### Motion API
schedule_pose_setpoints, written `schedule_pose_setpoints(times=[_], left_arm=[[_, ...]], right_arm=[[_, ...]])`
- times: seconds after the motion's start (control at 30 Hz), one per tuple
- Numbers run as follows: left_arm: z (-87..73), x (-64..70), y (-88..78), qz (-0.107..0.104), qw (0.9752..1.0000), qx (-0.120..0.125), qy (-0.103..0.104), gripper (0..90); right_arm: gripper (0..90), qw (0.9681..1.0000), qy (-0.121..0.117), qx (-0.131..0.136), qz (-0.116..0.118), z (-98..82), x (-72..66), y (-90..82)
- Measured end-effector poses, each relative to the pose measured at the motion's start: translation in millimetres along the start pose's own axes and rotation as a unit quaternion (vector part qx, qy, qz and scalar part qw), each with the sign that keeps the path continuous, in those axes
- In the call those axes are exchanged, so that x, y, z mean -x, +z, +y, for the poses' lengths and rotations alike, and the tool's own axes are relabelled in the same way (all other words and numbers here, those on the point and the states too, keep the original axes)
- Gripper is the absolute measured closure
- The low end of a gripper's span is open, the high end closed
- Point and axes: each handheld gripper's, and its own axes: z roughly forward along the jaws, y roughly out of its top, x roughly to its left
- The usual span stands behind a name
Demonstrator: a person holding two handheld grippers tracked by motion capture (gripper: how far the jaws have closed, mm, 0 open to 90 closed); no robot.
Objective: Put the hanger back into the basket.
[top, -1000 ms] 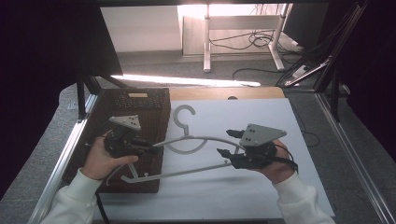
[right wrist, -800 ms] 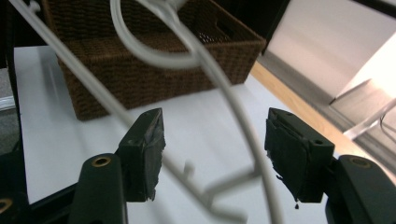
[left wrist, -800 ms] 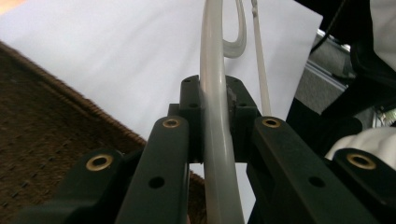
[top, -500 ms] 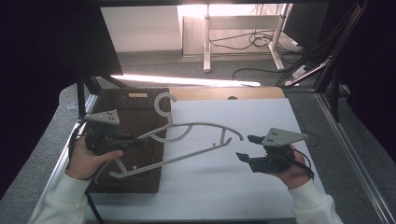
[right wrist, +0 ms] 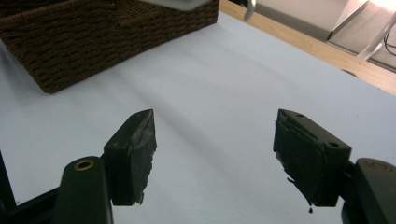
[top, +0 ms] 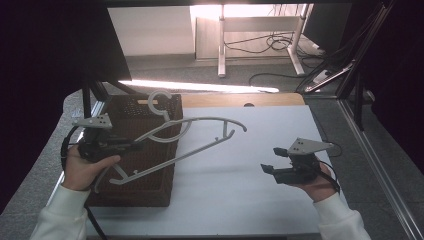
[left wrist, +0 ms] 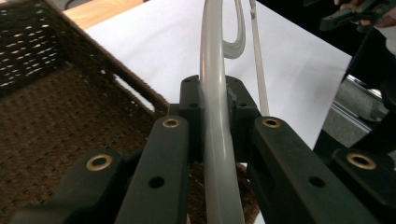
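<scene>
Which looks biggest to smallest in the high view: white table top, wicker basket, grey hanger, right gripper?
1. white table top
2. wicker basket
3. grey hanger, long but thin, held above the basket, so nearer the camera
4. right gripper

My table (top: pixel 240 195) is covered by a white sheet, with a strip of bare wood showing along its far edge. On its left side stands a dark brown woven basket (top: pixel 150 185), open on top, its near wall close to the table's front edge. The rest of the sheet is plain white.
</scene>
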Motion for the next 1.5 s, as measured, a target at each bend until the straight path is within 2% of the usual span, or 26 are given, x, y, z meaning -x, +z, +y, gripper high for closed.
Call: schedule_pose_setpoints(times=[0.47, 0.57, 0.83, 1.03, 1.4, 1.5], left_arm=[[-11.8, -19.3, -12.8, 0.027, 0.9988, 0.028, -0.029, 80.8], [-14.0, -24.7, -15.4, 0.026, 0.9985, 0.029, -0.037, 80.7], [-19.6, -36.1, -19.5, 0.048, 0.9967, 0.039, -0.051, 80.7], [-24.4, -48.8, -29.3, 0.072, 0.9938, 0.051, -0.068, 80.7], [-35.1, -67.4, -48.5, 0.121, 0.9856, 0.075, -0.091, 80.7], [-39.1, -72.4, -50.3, 0.126, 0.9845, 0.075, -0.096, 80.6]], right_arm=[[28.7, 0.9997, 0.020, -0.014, 0.001, -6.0, 6.8, 5.0], [28.5, 0.9996, 0.022, -0.017, -0.002, -7.0, 7.9, 5.8], [27.7, 0.9992, 0.033, -0.021, -0.007, -9.3, 11.3, 7.0], [27.7, 0.9991, 0.033, -0.025, -0.008, -11.2, 12.7, 8.7], [27.1, 0.9989, 0.036, -0.028, -0.009, -11.3, 14.3, 10.5], [26.6, 0.9988, 0.037, -0.030, -0.014, -11.6, 14.8, 11.2]])
